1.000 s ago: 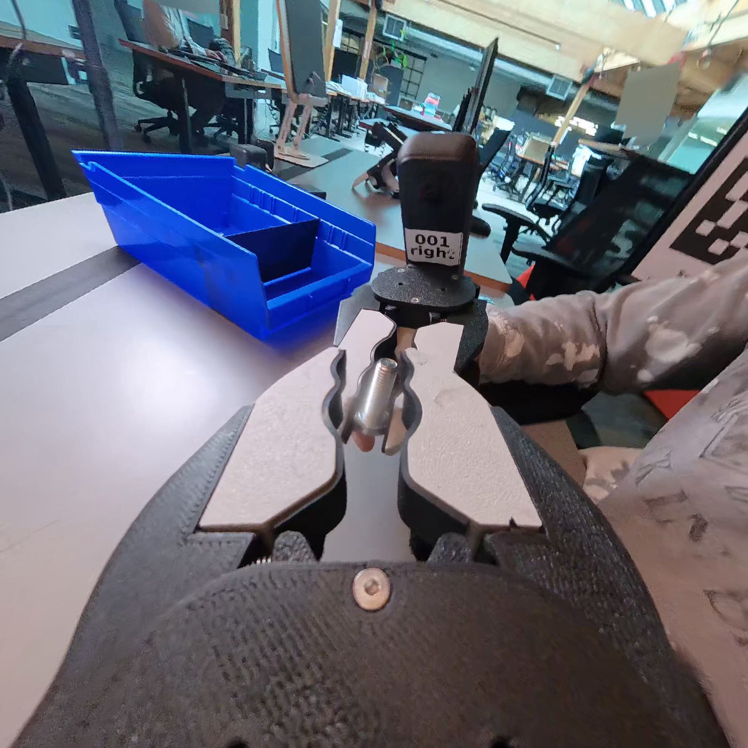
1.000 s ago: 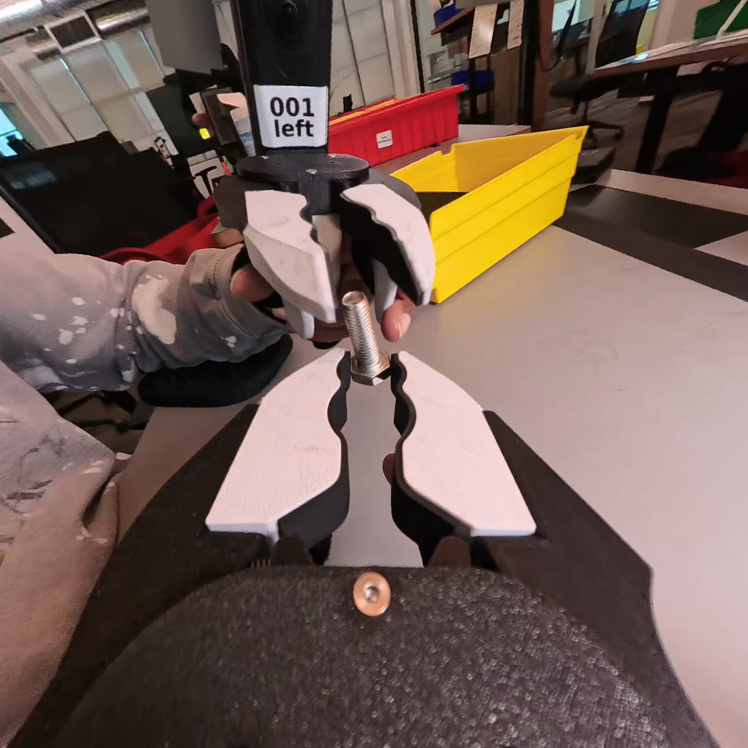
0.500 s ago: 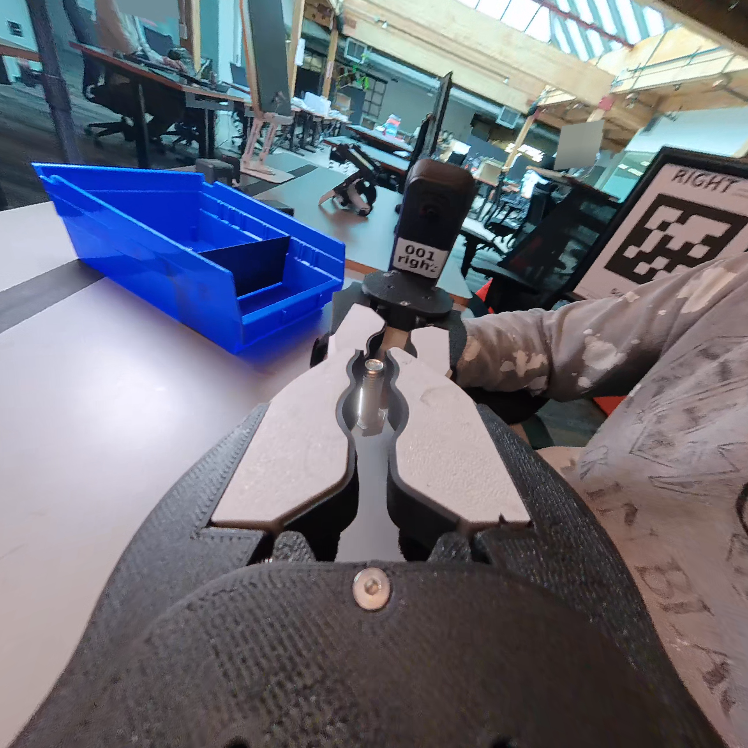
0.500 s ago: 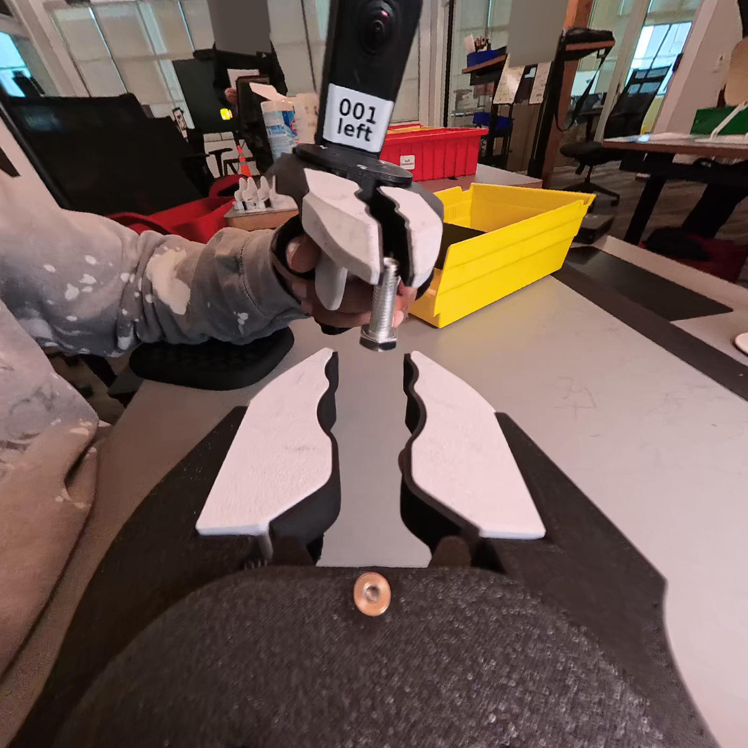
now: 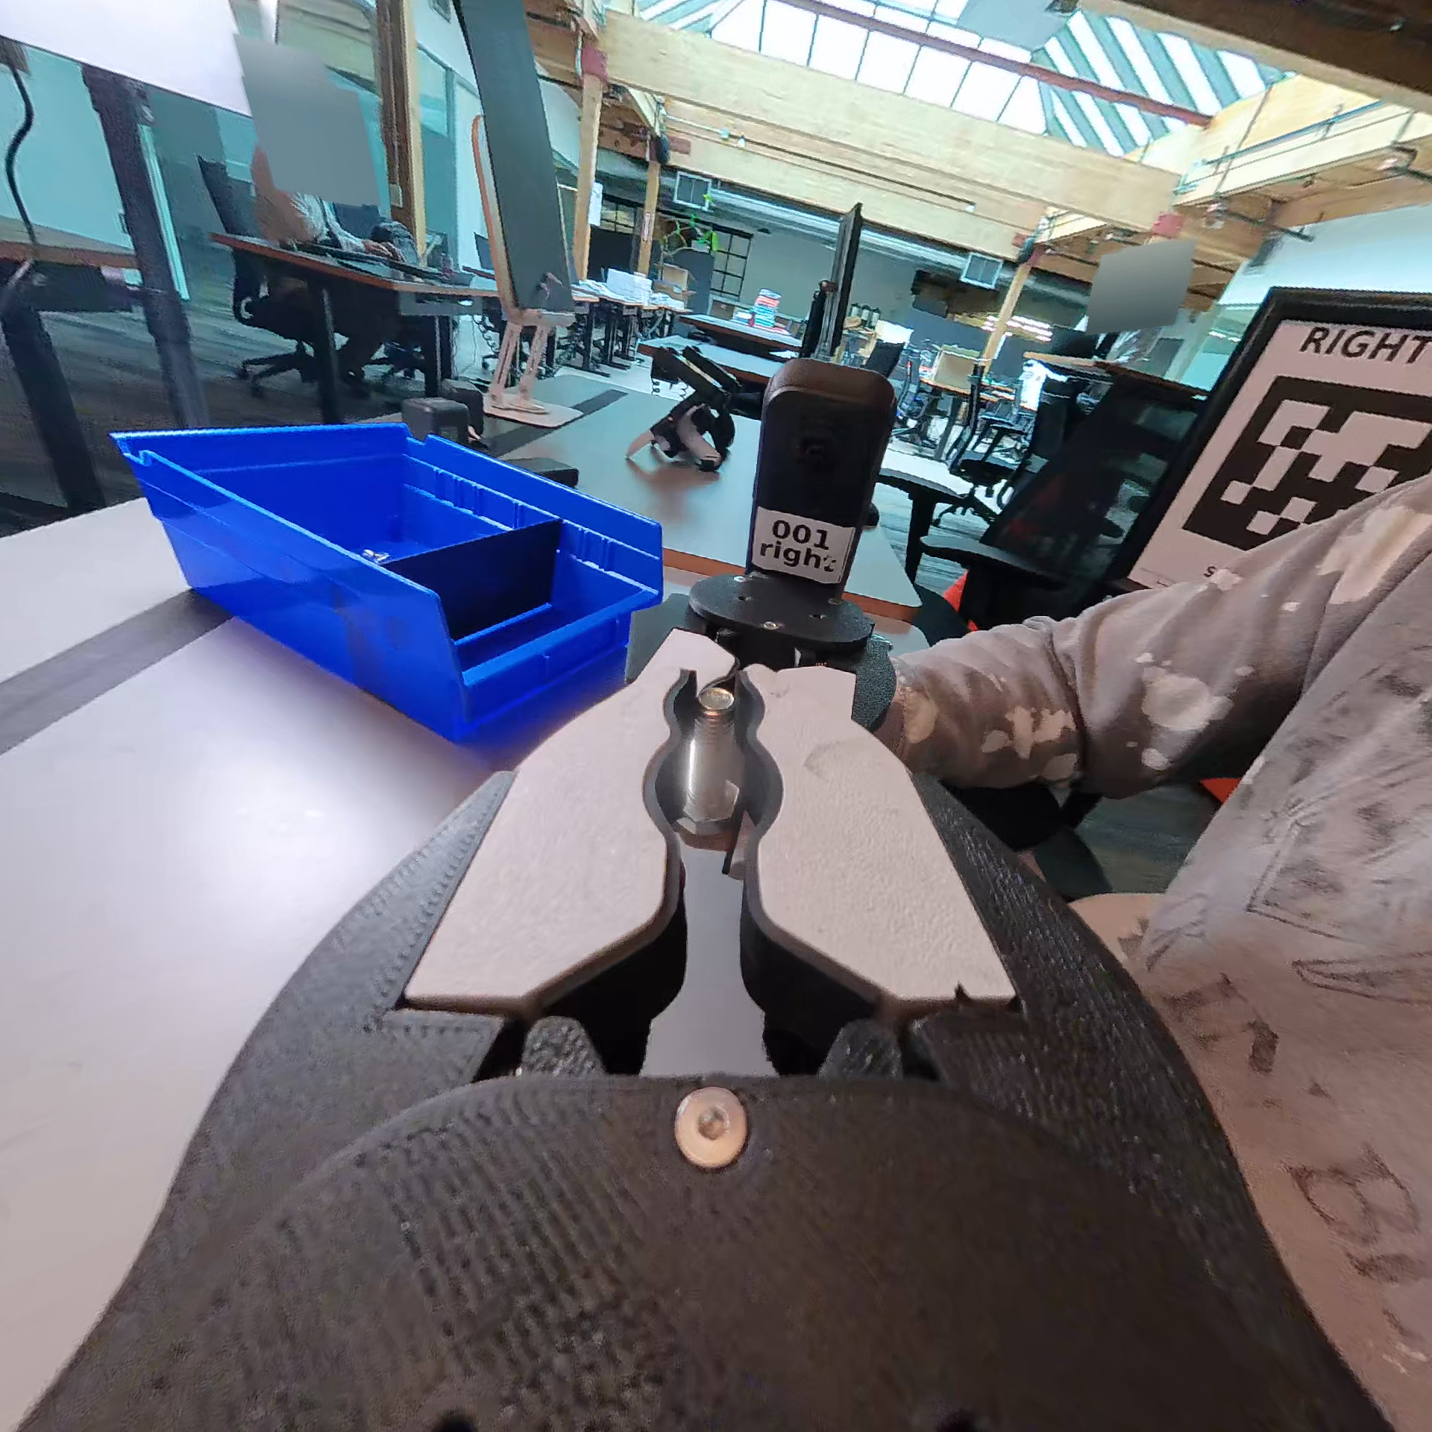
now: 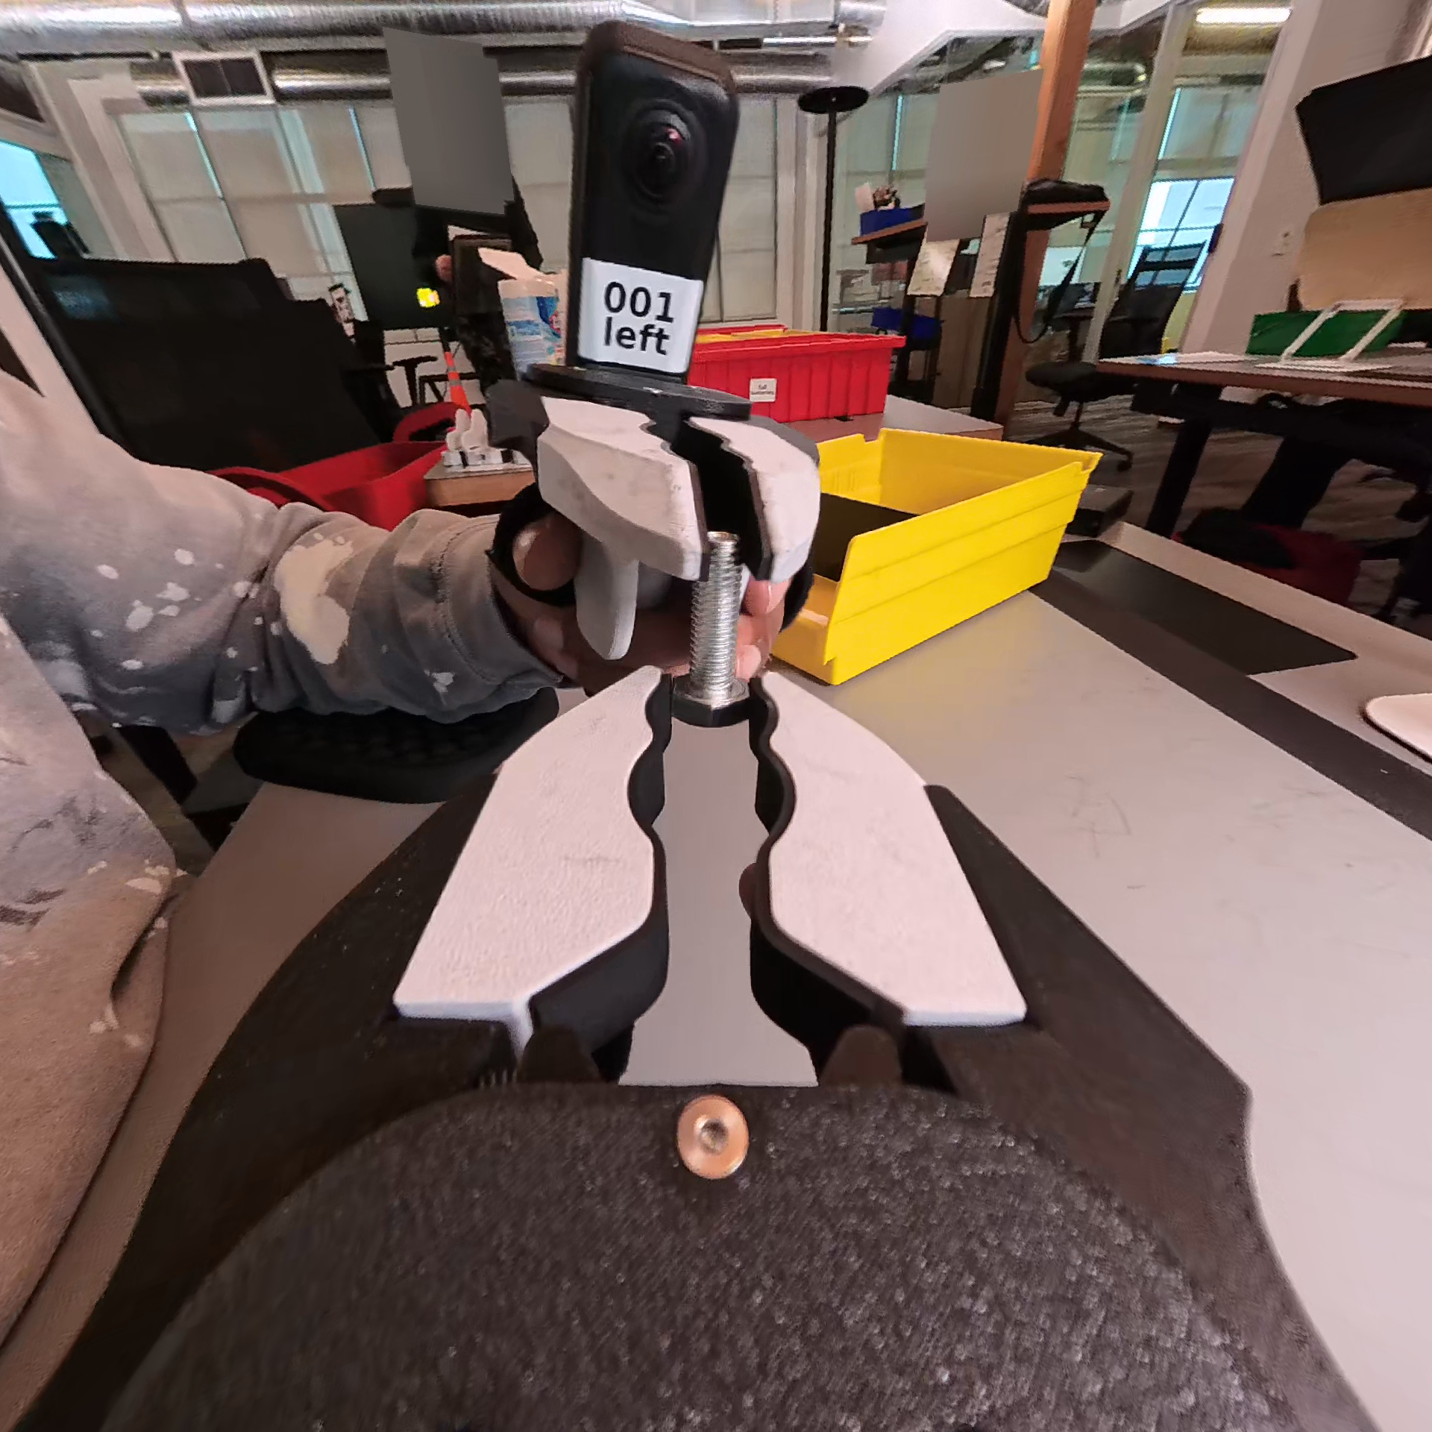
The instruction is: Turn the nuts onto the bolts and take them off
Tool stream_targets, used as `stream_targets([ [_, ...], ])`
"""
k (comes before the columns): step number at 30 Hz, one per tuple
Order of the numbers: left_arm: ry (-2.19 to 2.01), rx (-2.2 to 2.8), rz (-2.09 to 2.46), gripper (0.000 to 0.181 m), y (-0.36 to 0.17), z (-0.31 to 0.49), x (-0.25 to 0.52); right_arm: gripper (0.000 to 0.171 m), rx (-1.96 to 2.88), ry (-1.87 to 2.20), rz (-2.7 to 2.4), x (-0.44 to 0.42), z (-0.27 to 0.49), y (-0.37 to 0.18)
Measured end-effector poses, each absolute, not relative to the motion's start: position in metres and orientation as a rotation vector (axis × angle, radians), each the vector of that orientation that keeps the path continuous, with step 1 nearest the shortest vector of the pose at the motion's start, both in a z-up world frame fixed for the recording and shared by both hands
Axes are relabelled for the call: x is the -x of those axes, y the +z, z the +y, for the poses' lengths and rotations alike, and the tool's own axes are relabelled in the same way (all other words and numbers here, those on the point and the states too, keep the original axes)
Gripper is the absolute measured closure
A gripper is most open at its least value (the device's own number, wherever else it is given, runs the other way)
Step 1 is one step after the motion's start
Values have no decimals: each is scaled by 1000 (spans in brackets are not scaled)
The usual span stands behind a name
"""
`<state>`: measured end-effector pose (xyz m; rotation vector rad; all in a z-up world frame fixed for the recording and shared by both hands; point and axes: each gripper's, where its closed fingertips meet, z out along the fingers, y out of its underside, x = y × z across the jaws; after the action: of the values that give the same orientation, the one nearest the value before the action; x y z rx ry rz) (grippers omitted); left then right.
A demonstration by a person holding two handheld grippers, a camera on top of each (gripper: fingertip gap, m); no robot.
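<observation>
The shiny silver steel bolt (image 5: pixel 703 763) with threaded shank stands in the air between my two claws. My left claw (image 5: pixel 711 717) clamps its shank, threaded end up. Its hexagonal head (image 6: pixel 710 705) sits between the tips of my right claw (image 6: pixel 711 701).

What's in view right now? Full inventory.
bolt: 1, silver, between both tongs
blue bin: 1, blue, on table, left wrist view
yellow bin: 1, yellow, on table, behind left tongs
red bin: 1, red, beyond yellow bin
marker board: 1, black-white, right edge, left wrist view
table: 1, grey, dark stripes
left tongs: 1, white pads, shut on bolt
right tongs: 1, white pads, gripping bolt's hex end
sleeves: 2, spattered grey, behind tongs
</observation>
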<state>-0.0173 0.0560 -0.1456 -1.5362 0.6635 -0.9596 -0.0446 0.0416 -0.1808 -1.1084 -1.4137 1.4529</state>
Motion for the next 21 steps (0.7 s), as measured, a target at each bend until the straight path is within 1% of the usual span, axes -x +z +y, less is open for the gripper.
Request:
stream_targets([
  [13,-980,1524,661,172,-141,54,17,153,1076,1433,-1411,43,40,-178],
  [15,-951,1508,664,166,-133,53,24,153,1061,1444,-1397,42,39,-173],
  [18,-847,1548,642,151,-111,55,58,153,1045,1437,-1361,37,47,-163],
  [21,-636,1670,535,149,-97,63,125,153,1033,1402,-1308,28,62,-150],
])
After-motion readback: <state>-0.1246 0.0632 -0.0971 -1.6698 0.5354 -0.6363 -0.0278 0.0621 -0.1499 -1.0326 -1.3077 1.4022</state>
